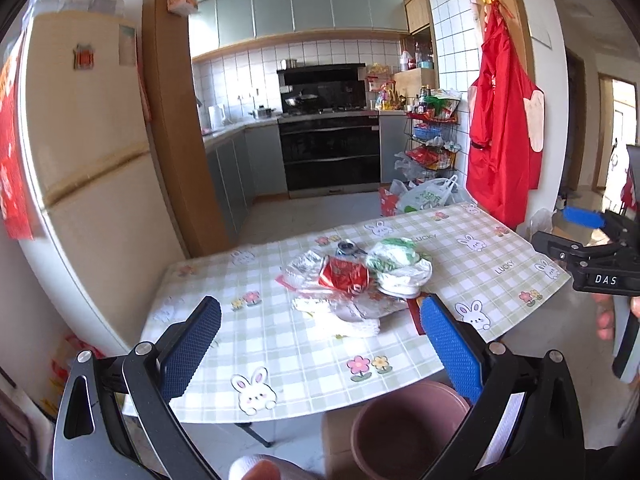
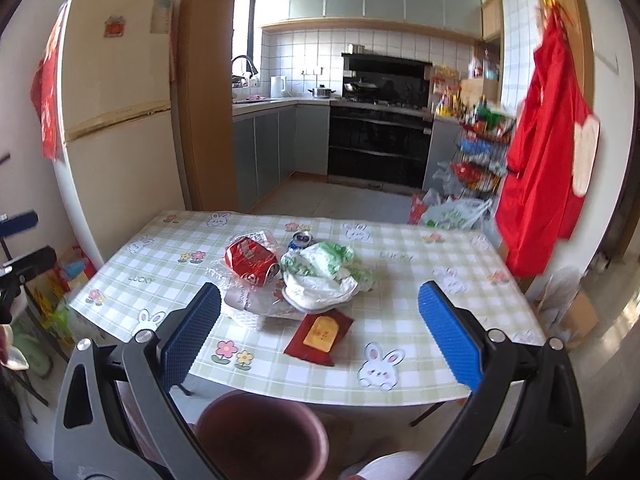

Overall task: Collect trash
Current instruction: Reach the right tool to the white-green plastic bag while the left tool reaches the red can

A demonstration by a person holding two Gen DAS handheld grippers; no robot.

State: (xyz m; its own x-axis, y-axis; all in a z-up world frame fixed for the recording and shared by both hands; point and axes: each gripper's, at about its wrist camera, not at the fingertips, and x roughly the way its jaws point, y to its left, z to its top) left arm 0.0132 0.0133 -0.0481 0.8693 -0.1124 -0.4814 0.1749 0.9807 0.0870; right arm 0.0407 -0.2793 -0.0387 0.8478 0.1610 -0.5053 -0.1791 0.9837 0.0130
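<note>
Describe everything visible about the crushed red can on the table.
The crushed red can lies on its side in the trash pile near the middle of the checked table. It looks like thin metal, red with white lettering, dented and flattened, its silvery end rim facing the camera's lower right. It rests on crinkled clear plastic wrap and sits against the white and green plastic bag to its right. A blue can stands just behind. Neither pair of tongs touches it.

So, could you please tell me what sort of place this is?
Most likely a home kitchen with a dining corner: a fridge, a built-in stove, and a table under a bunny-print cloth.
</note>
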